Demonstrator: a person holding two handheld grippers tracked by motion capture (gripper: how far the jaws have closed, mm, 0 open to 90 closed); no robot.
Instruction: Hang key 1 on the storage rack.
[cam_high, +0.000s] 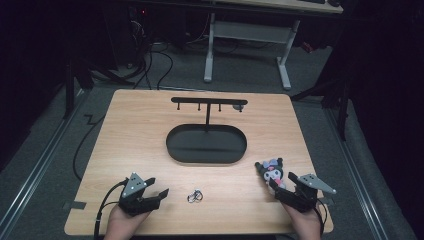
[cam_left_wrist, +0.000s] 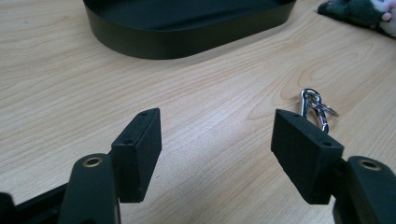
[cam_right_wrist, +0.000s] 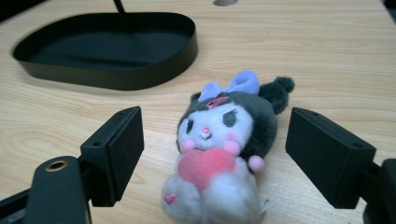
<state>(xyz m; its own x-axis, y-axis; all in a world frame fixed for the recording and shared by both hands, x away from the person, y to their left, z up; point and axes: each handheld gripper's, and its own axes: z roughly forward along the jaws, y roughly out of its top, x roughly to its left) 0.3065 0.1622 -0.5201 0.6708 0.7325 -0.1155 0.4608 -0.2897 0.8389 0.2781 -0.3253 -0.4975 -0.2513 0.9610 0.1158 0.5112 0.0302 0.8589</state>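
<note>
Evidently nothing hangs on the stand. High view: plush toy and keyring lie on the tabletop. Left gripper view: fingers apart, keyring just beyond. Right gripper view: fingers apart, flanking the unclamped toy.

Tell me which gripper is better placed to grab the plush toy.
Right. The right gripper has its open jaws either side of the plush toy; the left gripper sits across the table by the key ring.
</note>
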